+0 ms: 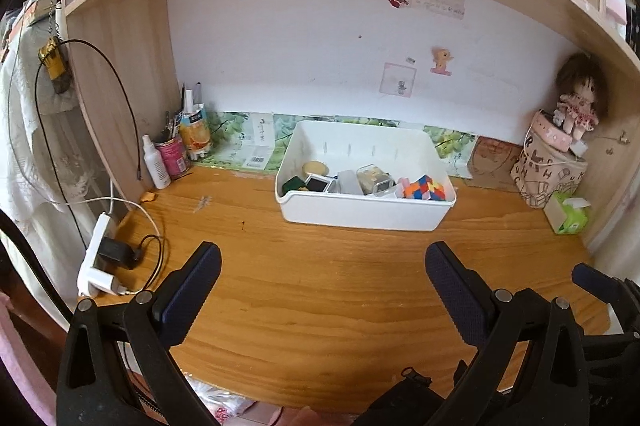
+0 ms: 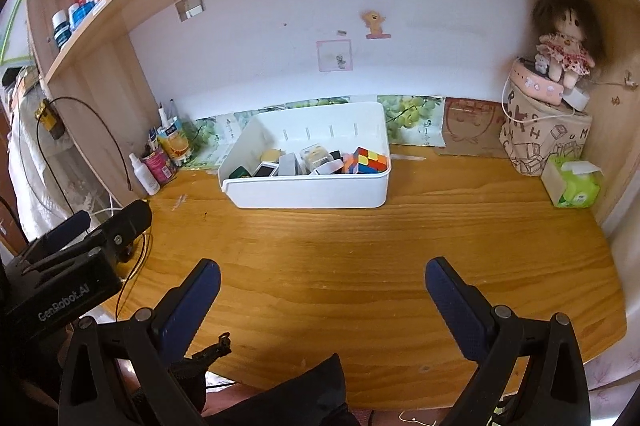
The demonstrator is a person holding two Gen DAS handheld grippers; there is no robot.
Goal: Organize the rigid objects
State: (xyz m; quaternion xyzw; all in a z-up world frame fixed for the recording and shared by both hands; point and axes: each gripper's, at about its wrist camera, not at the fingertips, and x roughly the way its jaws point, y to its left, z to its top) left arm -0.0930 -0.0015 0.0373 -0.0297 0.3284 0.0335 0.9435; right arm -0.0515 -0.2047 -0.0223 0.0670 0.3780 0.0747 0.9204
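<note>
Left claw: fingers wide apart, empty, over bare counter at lower centre of frame. Right claw: fingers likewise spread, holding nothing, low in its own frame over the same wood.

White bin stands mid-frame beyond both claws, near the back wall. Inside, along its front wall: colourful puzzle cube at the right end, clear plastic box, small dark-green item at the left end, a yellowish round piece behind. Other pieces too small to tell.

Far left: spray bottle, pen cup. Far right: doll atop patterned bag, green tissue pack beside
</note>
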